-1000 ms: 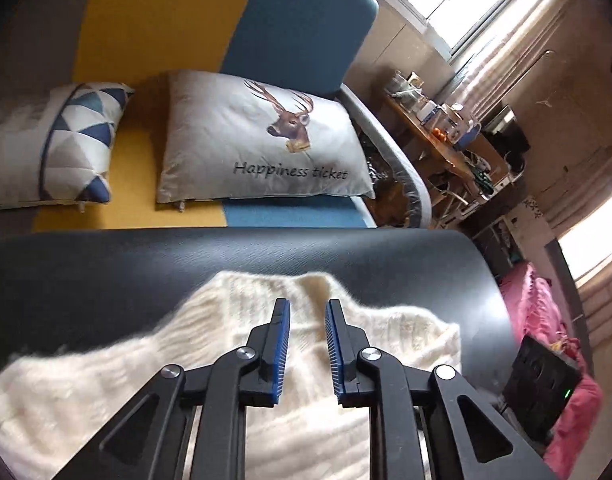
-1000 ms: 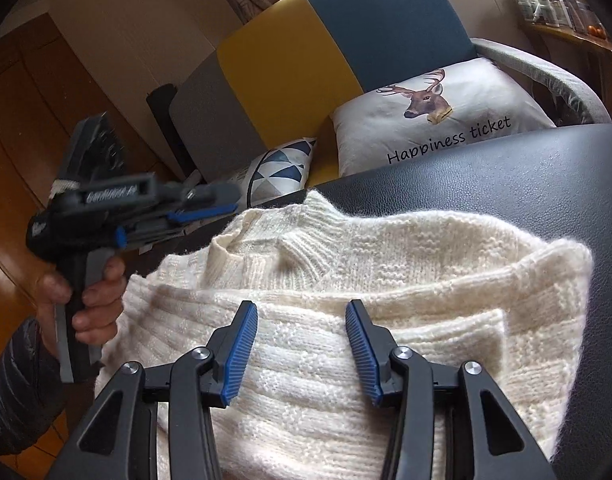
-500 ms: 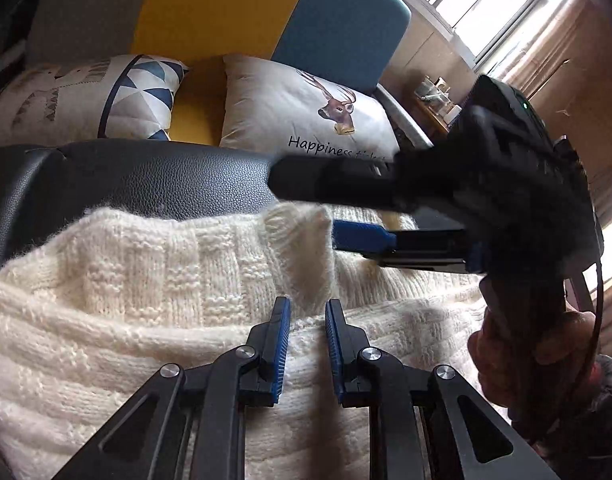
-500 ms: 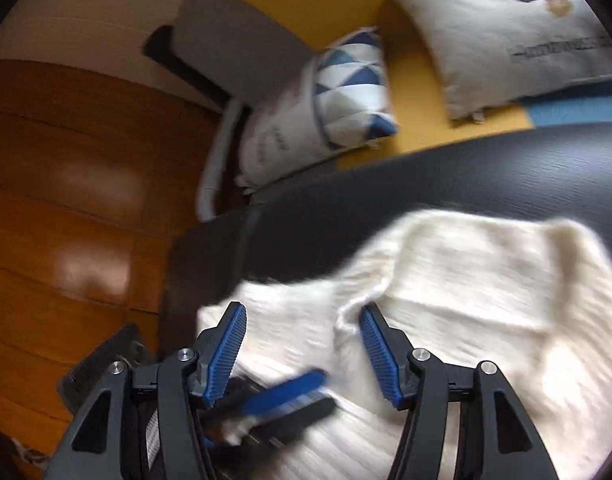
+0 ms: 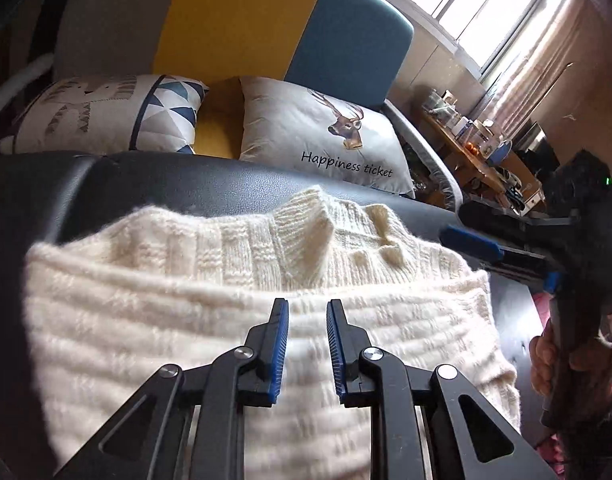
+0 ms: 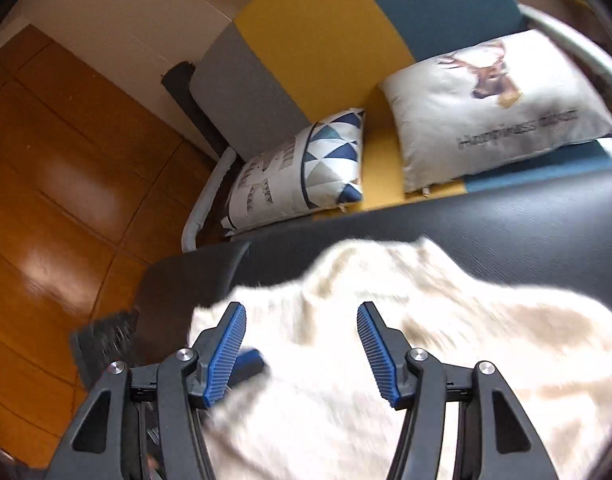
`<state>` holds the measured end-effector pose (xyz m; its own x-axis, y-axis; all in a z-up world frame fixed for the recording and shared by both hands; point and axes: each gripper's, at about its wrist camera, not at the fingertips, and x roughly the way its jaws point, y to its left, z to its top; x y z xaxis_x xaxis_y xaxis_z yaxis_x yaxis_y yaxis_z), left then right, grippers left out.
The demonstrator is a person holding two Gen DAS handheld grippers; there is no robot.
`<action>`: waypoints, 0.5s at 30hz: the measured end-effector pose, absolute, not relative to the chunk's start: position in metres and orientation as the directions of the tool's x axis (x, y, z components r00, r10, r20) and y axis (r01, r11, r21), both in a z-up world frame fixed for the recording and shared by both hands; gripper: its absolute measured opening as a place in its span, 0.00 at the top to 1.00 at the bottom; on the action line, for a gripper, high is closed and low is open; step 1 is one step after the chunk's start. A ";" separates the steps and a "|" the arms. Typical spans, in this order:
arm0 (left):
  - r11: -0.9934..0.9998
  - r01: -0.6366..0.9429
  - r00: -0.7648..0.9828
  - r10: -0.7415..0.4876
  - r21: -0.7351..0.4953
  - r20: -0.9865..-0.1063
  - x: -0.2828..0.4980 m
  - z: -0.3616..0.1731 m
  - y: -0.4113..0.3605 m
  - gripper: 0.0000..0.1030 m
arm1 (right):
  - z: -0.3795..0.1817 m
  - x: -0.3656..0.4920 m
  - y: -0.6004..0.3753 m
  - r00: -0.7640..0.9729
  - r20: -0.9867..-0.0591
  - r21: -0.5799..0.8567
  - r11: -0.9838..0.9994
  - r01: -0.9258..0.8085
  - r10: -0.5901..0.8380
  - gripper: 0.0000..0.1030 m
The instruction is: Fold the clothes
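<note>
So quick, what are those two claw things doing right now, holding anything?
Left gripper: open a little, nothing between its fingers, over the cream sweater.
Right gripper: wide open, holding nothing, above the sweater.

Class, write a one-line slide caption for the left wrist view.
Left claw, slightly open, above a folded cream sweater on a black table, deer cushion behind.

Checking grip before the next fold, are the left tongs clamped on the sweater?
No, the left tongs stand apart over the sweater with no knit pinched between them.
</note>
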<state>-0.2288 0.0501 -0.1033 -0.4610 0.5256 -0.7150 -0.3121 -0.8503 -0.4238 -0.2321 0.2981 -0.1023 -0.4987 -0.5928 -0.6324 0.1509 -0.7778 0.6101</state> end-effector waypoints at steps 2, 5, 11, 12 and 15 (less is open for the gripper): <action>-0.843 -0.290 -0.473 0.538 -0.453 -0.698 -0.199 -0.096 0.030 0.69 | -0.104 -0.193 0.320 -0.514 -0.682 0.552 -0.827 0.106 -0.521 0.42; -0.836 -0.238 -0.458 0.546 -0.495 -0.702 -0.147 -0.100 0.006 0.65 | -0.130 -0.153 0.347 -0.488 -0.796 0.422 -0.906 -0.024 -0.358 0.42; -0.856 -0.107 -0.452 0.495 -0.506 -0.742 -0.073 -0.113 -0.034 0.64 | -0.138 -0.110 0.376 -0.582 -0.719 0.533 -0.839 -0.111 -0.379 0.41; -0.865 -0.099 -0.457 0.478 -0.491 -0.750 -0.063 -0.113 -0.041 0.62 | -0.133 -0.100 0.378 -0.594 -0.694 0.566 -0.819 -0.099 -0.407 0.41; -0.893 -0.086 -0.465 0.429 -0.442 -0.774 -0.037 -0.117 -0.063 0.56 | -0.124 -0.060 0.383 -0.596 -0.669 0.594 -0.802 -0.069 -0.444 0.39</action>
